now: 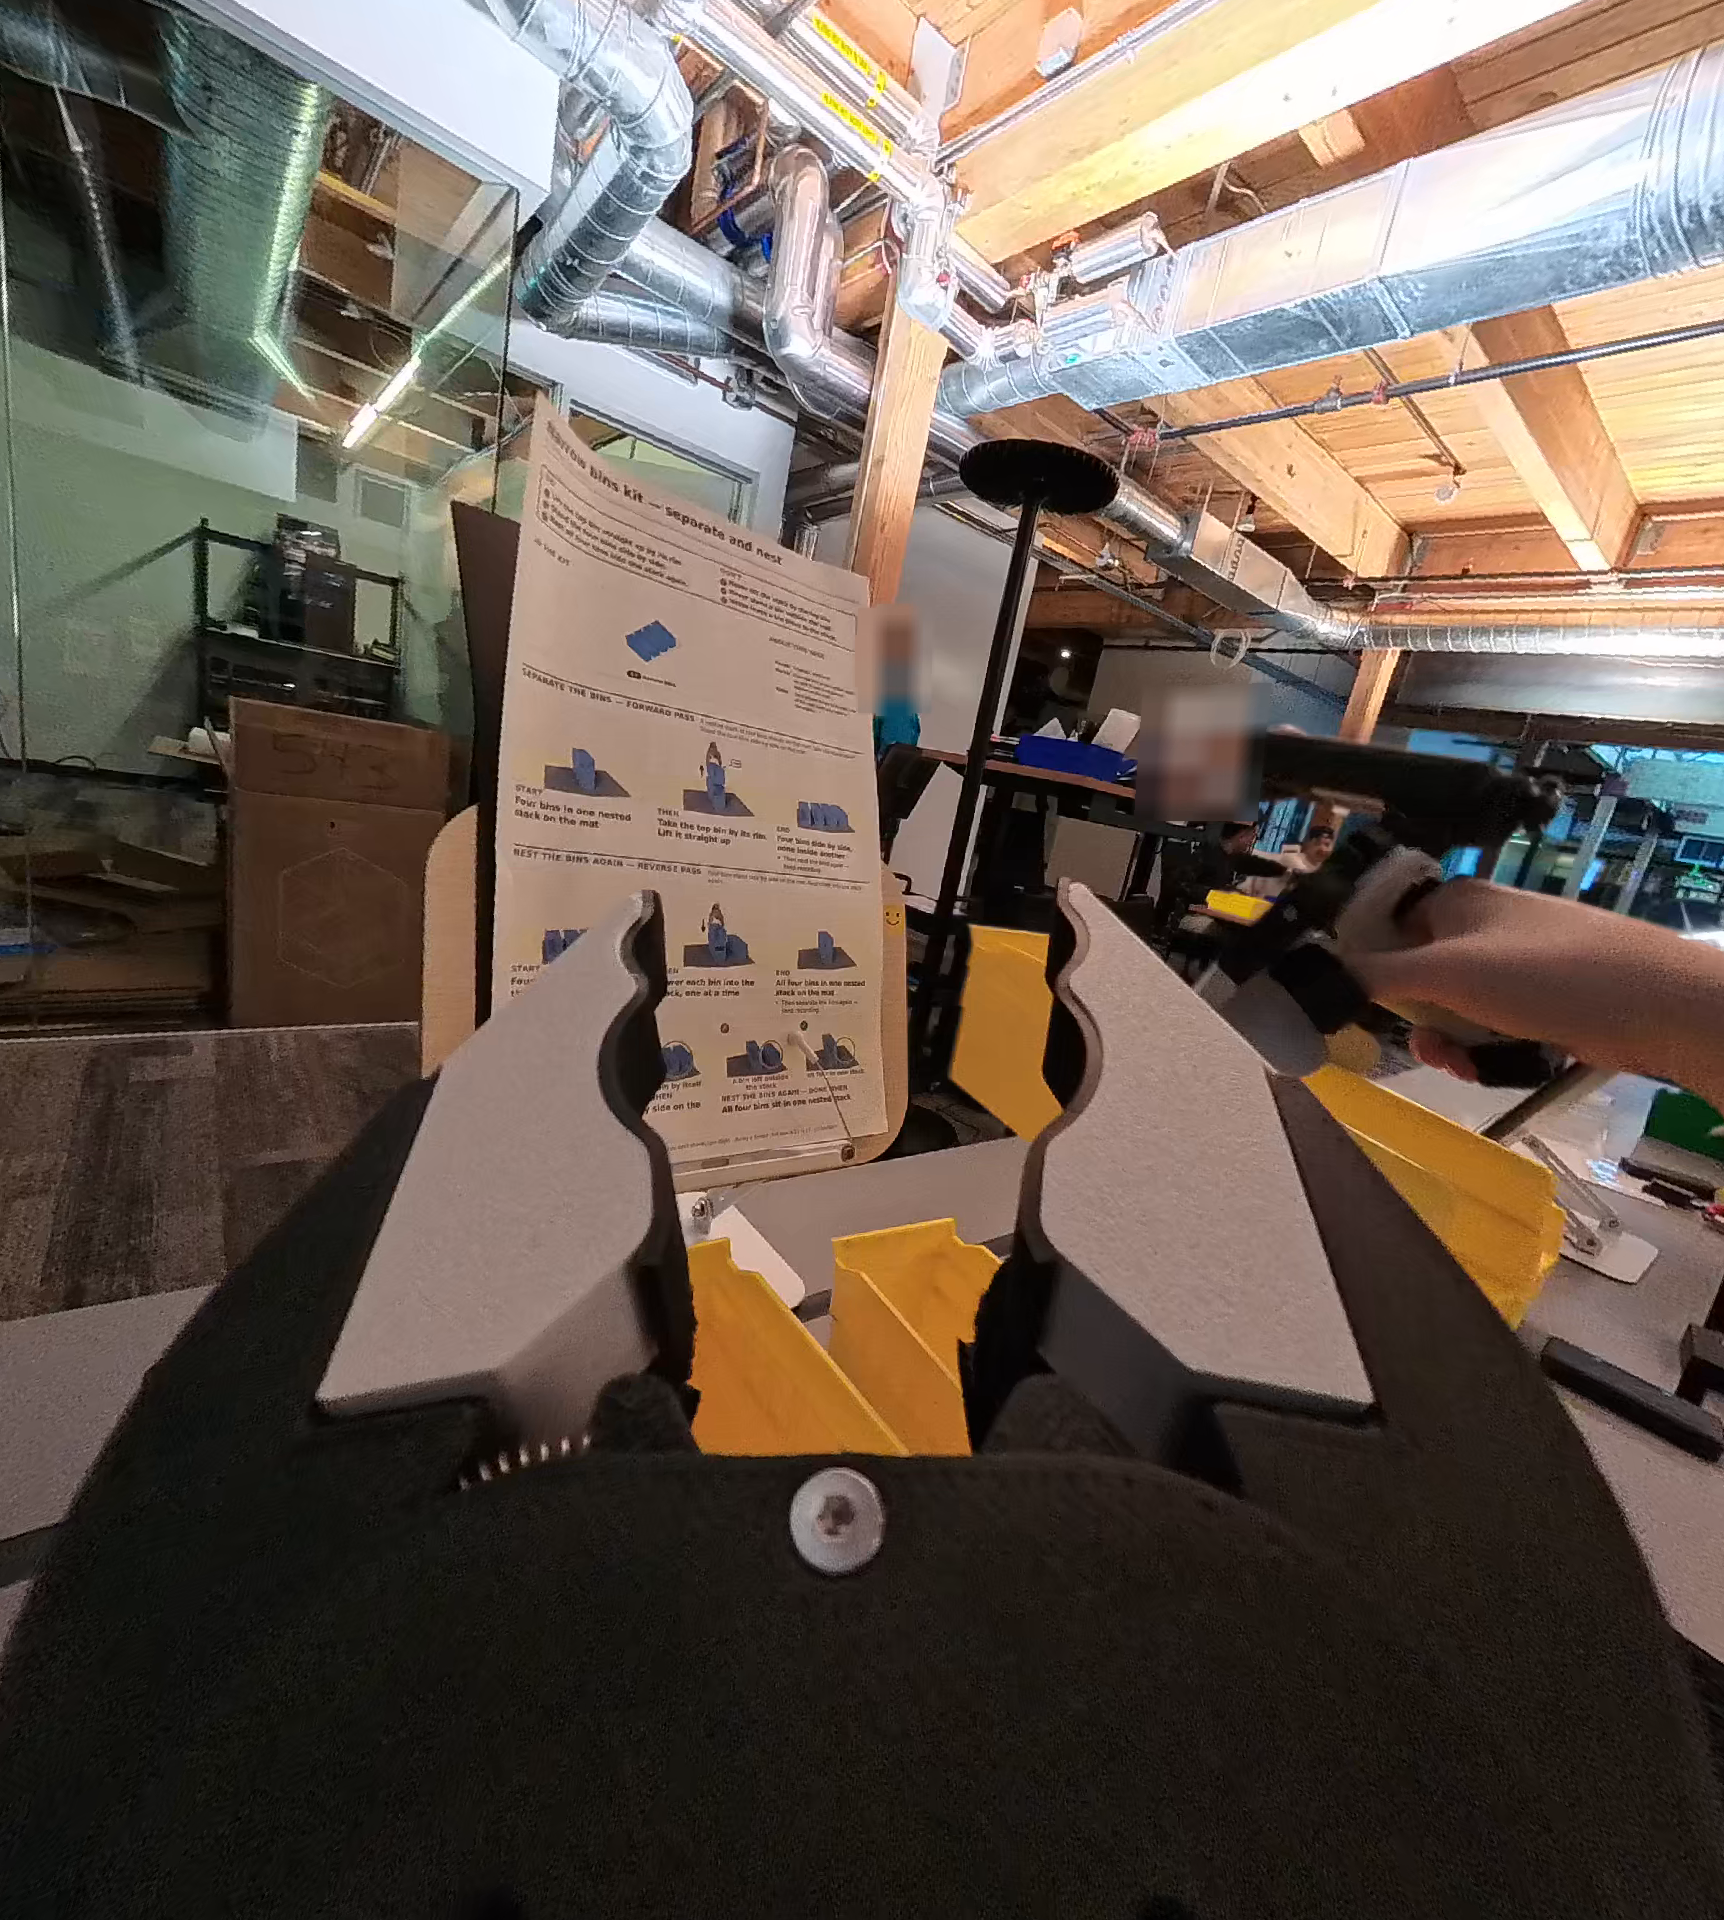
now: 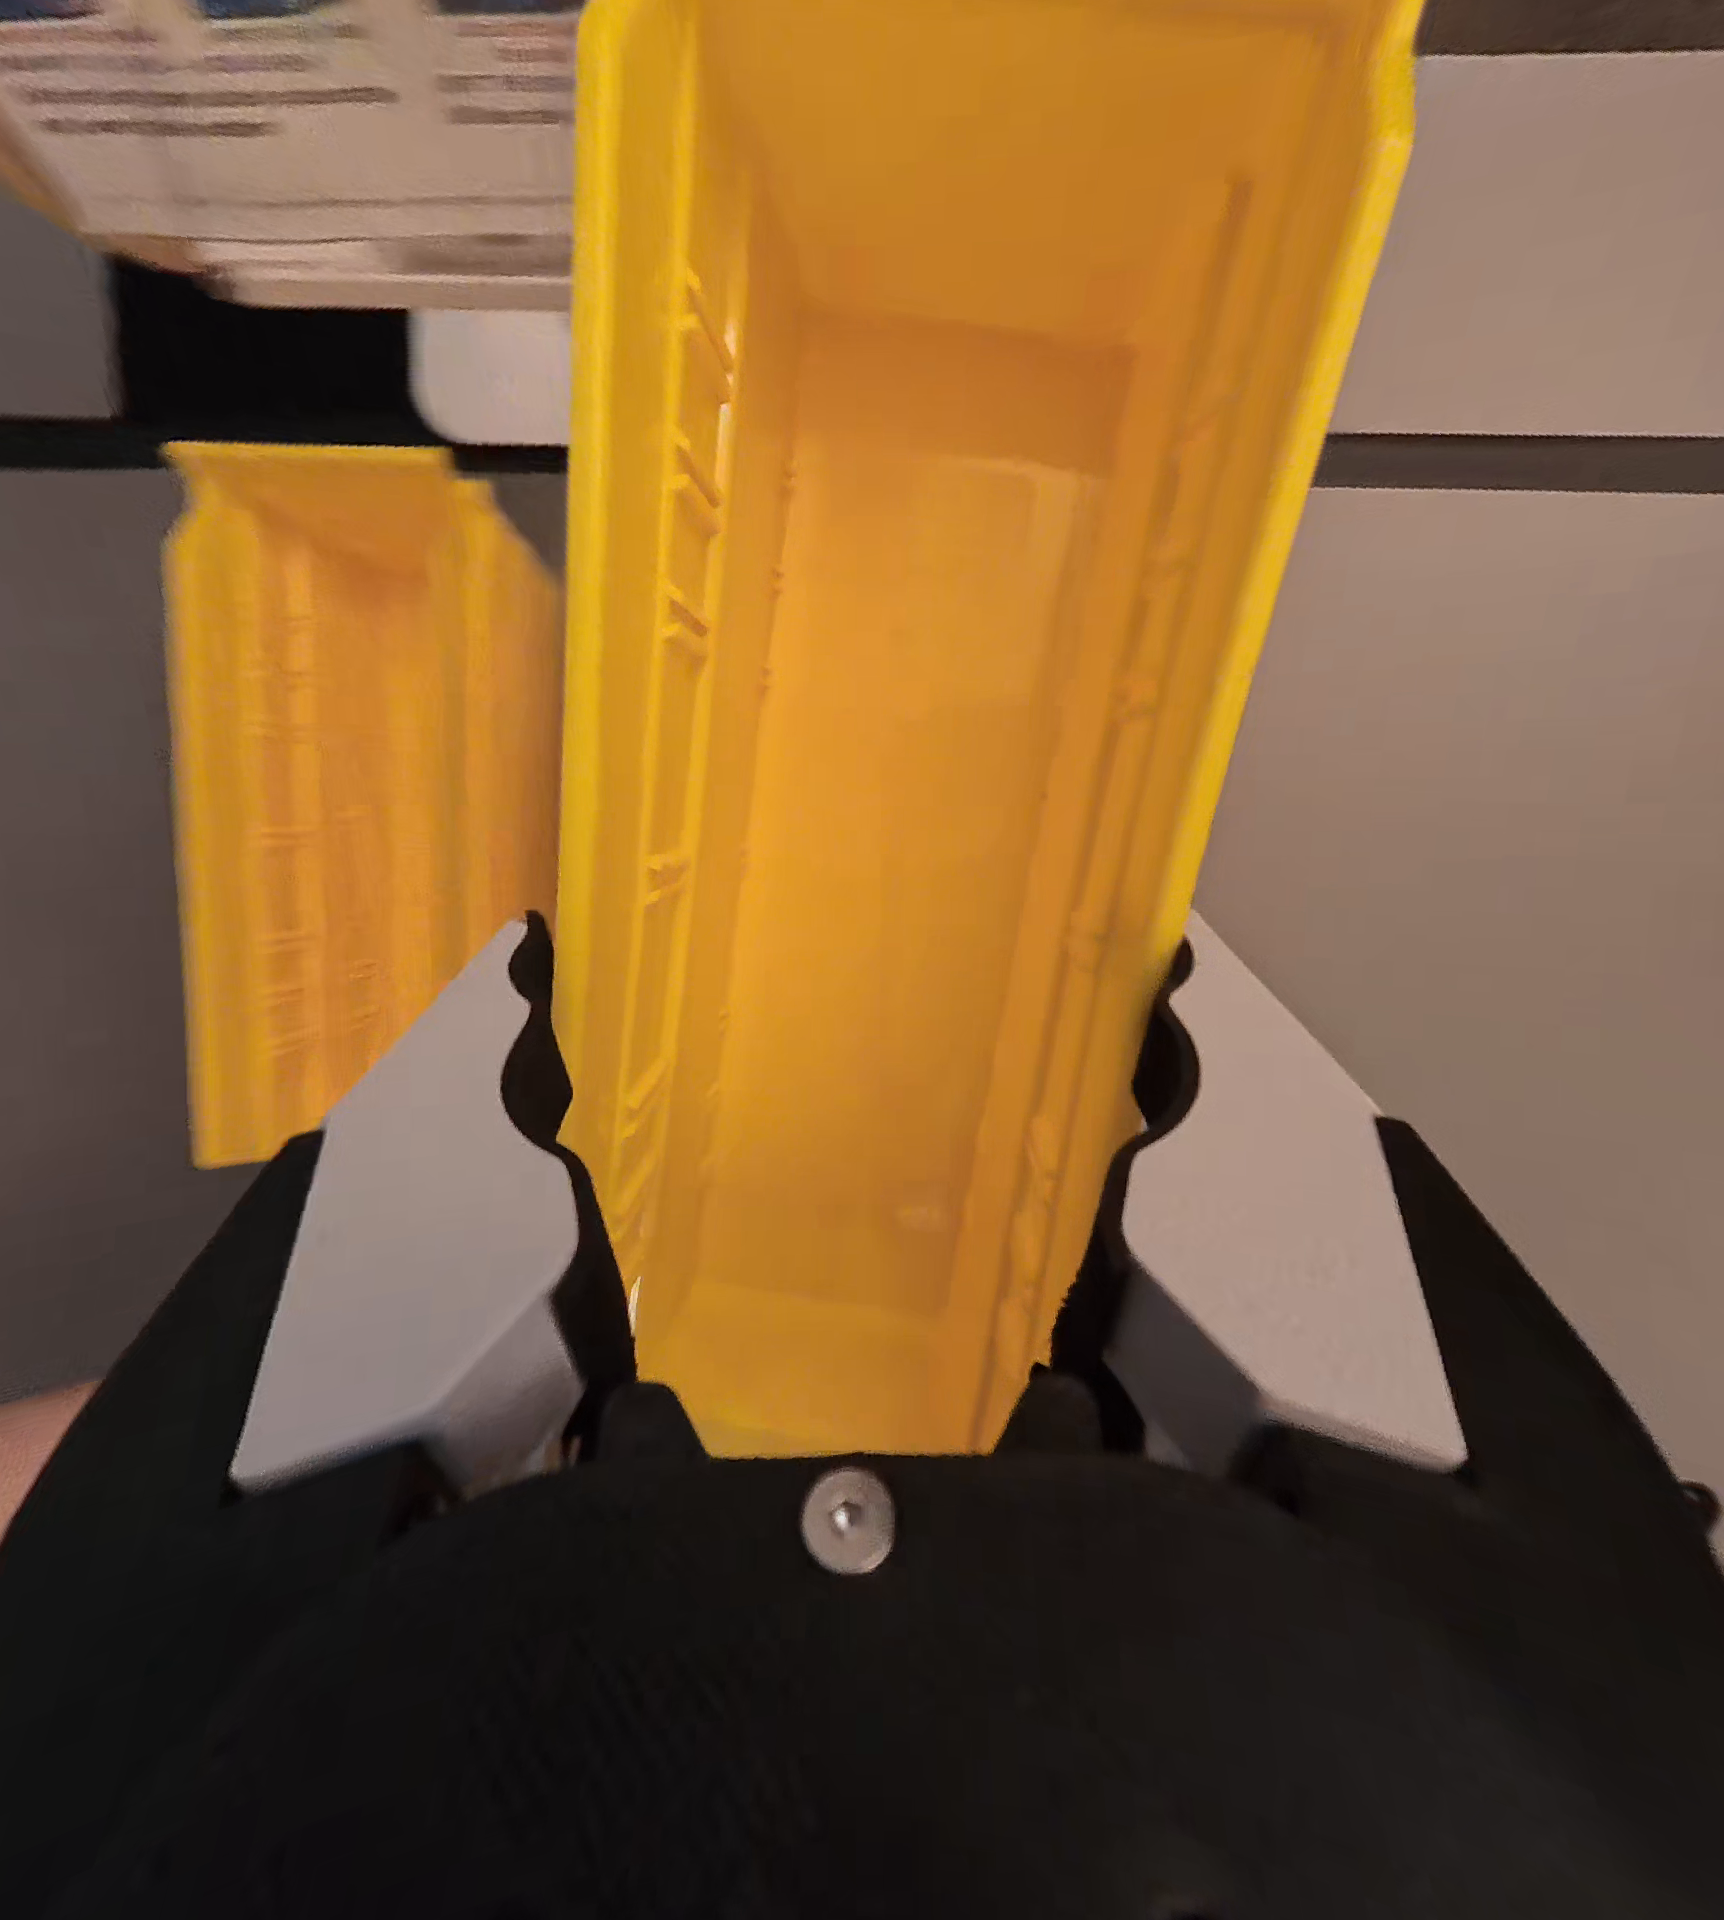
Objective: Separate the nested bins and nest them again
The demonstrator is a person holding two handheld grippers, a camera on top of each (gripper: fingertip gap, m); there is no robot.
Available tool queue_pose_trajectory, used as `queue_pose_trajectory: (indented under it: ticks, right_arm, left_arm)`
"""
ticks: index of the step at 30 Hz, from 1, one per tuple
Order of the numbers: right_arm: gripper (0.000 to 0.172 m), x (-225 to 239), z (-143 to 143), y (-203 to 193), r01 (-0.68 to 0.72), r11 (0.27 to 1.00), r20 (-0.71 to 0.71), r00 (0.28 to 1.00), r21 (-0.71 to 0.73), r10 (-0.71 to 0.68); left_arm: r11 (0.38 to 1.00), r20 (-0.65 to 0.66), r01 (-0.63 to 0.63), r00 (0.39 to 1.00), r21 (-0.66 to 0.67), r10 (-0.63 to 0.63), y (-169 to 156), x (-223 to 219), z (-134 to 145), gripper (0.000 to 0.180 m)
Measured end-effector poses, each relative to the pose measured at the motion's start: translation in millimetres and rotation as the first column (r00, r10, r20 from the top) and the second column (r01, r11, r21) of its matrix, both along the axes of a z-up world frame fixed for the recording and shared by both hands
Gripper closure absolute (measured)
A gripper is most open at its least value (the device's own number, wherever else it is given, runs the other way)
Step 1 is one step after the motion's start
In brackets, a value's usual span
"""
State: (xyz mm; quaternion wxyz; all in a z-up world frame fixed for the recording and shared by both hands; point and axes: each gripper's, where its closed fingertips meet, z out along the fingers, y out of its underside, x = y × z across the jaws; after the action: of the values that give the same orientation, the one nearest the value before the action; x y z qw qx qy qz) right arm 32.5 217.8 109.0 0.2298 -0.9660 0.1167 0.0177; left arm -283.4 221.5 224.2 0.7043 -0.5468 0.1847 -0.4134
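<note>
The right gripper (image 2: pixel 853 956) is spread wide around a long yellow bin (image 2: pixel 941 727), its black-edged fingers (image 2: pixel 536 1039) pressed against the bin's two outer side walls near the closer end. The bin fills the centre of the right wrist view, open side facing the camera, its ribbed inner walls running up to the top edge of the frame. Just left of it, lower in the frame, a second yellow bin (image 2: pixel 318 810) lies on the grey tabletop (image 2: pixel 1512 779), blurred and separate from the held one.

The left gripper (image 1: pixel 853 925) is open to a middling width with nothing between its fingertips; past the gap stands a printed instruction sheet (image 1: pixel 692 727) propped upright at the far edge of the tabletop. Low between its fingers, near the palm, the rims of yellow bins (image 1: pixel 899 1320) show on the tabletop below, clear of the pads. To the right of centre in that view, a person's hand (image 1: pixel 1523 987) holds the other gripper, with the long yellow bin running down and right beneath it. A black pole with a round disc top (image 1: pixel 1034 478) stands behind the sheet, and cardboard boxes (image 1: pixel 338 862) sit at the left of the frame.
</note>
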Motion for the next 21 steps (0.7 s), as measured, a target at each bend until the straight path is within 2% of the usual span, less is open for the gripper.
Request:
queue_pose_trajectory:
  ticks: [4,8,11,14,18,21]
  right_arm:
    - [0.060,79.4,-45.0,-22.8,0.066,0.998,0.098,0.993,-0.008,-0.065]
    - [0.060,119.4,-107.2,-33.3,0.051,0.997,0.153,0.987,-0.055,-0.042]
    - [0.060,128.0,-149.5,-35.4,0.028,0.995,0.152,0.988,-0.092,-0.014]
    - [0.060,125.6,-178.2,-35.2,-0.006,0.993,0.131,0.991,-0.121,0.022]
    - [0.058,119.5,-194.6,-33.2,-0.020,0.992,0.089,0.996,-0.123,0.031]
    - [0.055,113.5,-202.4,-32.2,-0.026,0.992,0.044,0.999,-0.121,0.032]
  left_arm:
    - [1.000,0.001,0.009,1.000,0.017,-0.009,-6.0,3.1,3.9,0.109]
    - [1.000,-0.006,0.002,1.000,0.030,-0.002,-10.0,5.4,6.2,0.109]
    - [0.999,-0.024,-0.004,1.000,0.042,0.005,-12.7,10.2,6.8,0.109]
    - [0.999,-0.044,-0.008,0.999,0.051,0.010,-16.1,16.6,6.9,0.110]
    - [0.996,-0.100,-0.053,0.993,0.075,0.060,-18.3,25.0,5.3,0.110]
    - [0.997,-0.138,-0.029,0.990,0.076,0.040,-22.4,38.6,1.8,0.109]
